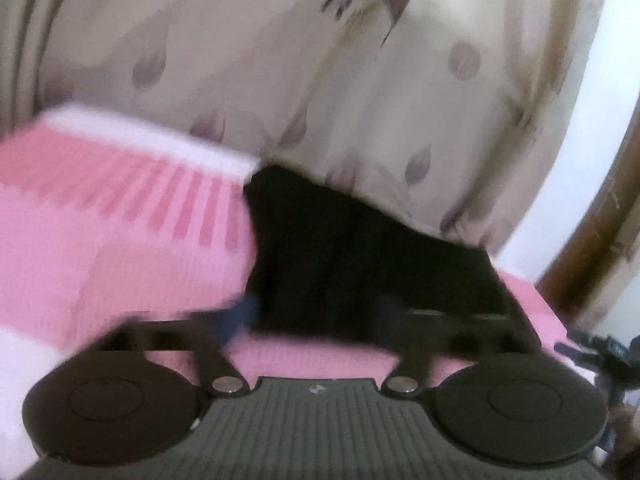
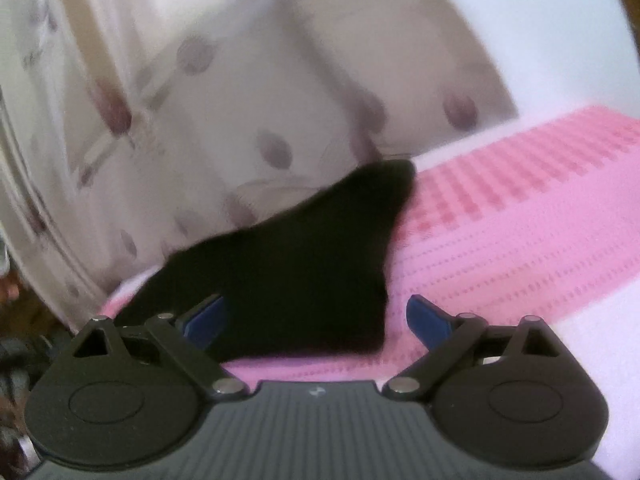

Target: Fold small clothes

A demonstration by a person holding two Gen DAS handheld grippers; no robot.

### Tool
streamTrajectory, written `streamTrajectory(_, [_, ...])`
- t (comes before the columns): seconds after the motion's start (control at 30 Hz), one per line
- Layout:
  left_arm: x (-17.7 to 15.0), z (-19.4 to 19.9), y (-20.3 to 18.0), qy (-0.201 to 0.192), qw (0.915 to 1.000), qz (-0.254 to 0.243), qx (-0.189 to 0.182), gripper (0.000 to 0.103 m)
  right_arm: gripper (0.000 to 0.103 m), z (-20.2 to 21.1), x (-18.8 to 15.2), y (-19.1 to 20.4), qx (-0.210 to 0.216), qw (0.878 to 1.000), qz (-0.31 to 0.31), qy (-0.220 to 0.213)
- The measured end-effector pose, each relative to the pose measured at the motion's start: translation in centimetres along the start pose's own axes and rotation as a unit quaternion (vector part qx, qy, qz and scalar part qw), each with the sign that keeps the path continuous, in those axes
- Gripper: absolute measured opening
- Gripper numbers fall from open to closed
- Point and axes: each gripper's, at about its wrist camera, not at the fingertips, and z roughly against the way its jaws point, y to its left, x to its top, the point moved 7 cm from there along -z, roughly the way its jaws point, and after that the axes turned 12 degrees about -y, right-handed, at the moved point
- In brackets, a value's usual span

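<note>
A small black garment [image 1: 360, 256] lies on a pink and white patterned cloth [image 1: 120, 248]. In the left wrist view, my left gripper [image 1: 316, 316] is open, its jaws spread wide at the garment's near edge, the right finger dark against the fabric. In the right wrist view, the black garment [image 2: 296, 264] lies just ahead. My right gripper [image 2: 316, 320] is open, with its blue left pad [image 2: 206, 320] over the garment's near left part and its right pad [image 2: 426, 320] over the pink cloth [image 2: 520, 208]. Both views are blurred.
A beige curtain with grey leaf shapes [image 1: 320, 80] hangs right behind the garment and also fills the back of the right wrist view [image 2: 200, 100]. A brown wooden frame [image 1: 600, 220] and white wall stand at the right. Dark clutter [image 1: 608, 360] shows at the right edge.
</note>
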Motion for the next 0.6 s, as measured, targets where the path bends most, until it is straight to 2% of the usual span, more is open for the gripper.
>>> streamTrajectory(0.07, [0.8, -0.8, -1.8, -0.031, 0.9994, -0.013, -0.012, 0.101, 0.097, -1.9, -0.8, -0.2, -0.006, 0.999, 0.015, 0.034])
streamTrajectory(0.1, [0.7, -1.5, -2.4, -0.032, 0.9992, -0.020, -0.014, 0.101, 0.085, -2.5, -1.0, -0.2, -0.002, 0.999, 0.017, 0.044])
streamTrajectory(0.13, [0.5, -2.5, -2.7, -0.027, 0.9993, -0.025, -0.008, 0.099, 0.054, -3.0, -1.1, -0.1, -0.003, 0.998, 0.022, 0.050])
streamTrajectory(0.2, [-0.2, -4.5, -2.4, -0.010, 0.9999, -0.013, 0.000, 0.094, 0.026, -3.8, -1.5, -0.5, -0.014, 0.996, 0.019, 0.082])
streamTrajectory(0.3, [-1.2, -6.2, -0.7, 0.017, 0.9996, 0.018, 0.014, 0.091, 0.020, -2.6, -2.1, -0.9, 0.001, 0.994, 0.016, 0.112])
streamTrajectory(0.37, [-1.9, -6.3, 0.4, 0.025, 0.9991, 0.028, 0.021, 0.091, 0.011, -1.2, -2.5, -1.8, -0.012, 0.991, 0.034, 0.131])
streamTrajectory(0.43, [-2.4, -6.1, 1.3, 0.030, 0.9987, 0.034, 0.023, 0.091, 0.009, -0.2, -2.4, -2.8, -0.011, 0.991, 0.030, 0.132])
streamTrajectory(0.5, [-2.4, -5.6, 2.2, 0.029, 0.9979, 0.053, 0.025, 0.091, 0.010, 0.6, -1.5, -3.2, -0.003, 0.994, 0.016, 0.109])
streamTrajectory(0.6, [-1.1, -5.1, 2.8, 0.005, 0.9951, 0.097, 0.016, 0.096, 0.011, 1.5, 0.9, -3.6, -0.017, 0.998, -0.016, 0.056])
